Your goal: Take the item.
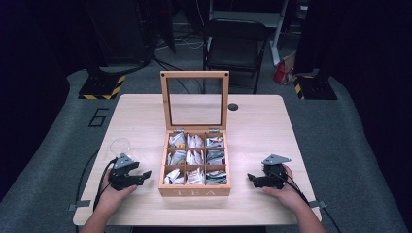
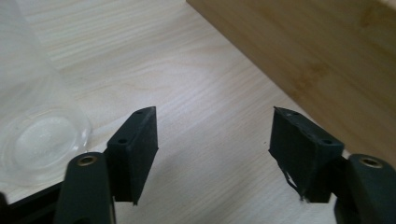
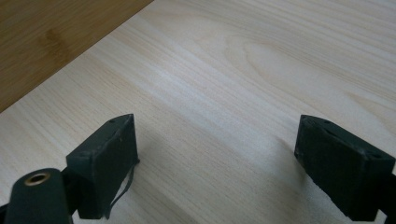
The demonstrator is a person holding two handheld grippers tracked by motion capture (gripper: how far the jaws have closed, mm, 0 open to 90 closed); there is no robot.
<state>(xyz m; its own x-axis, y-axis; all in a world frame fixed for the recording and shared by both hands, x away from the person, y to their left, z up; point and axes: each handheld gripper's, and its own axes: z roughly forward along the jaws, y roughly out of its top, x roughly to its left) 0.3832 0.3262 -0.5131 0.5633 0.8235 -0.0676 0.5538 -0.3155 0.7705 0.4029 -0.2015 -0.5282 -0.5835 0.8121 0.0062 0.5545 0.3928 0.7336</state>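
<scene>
A wooden tea box stands mid-table with its glass lid raised upright. Its compartments hold several tea bags. A clear glass stands left of the box. My left gripper rests near the box's front left corner, jaws open and pointing at the box. In the left gripper view the left gripper has only bare table between its pads, with the glass at left and the box wall ahead. My right gripper lies right of the box, open, and in its own view the right gripper is over bare wood.
The light wooden table has a small black round spot near its far edge. A black folding chair stands behind the table. Stand bases with yellow-black stripes sit on the grey floor at both far corners.
</scene>
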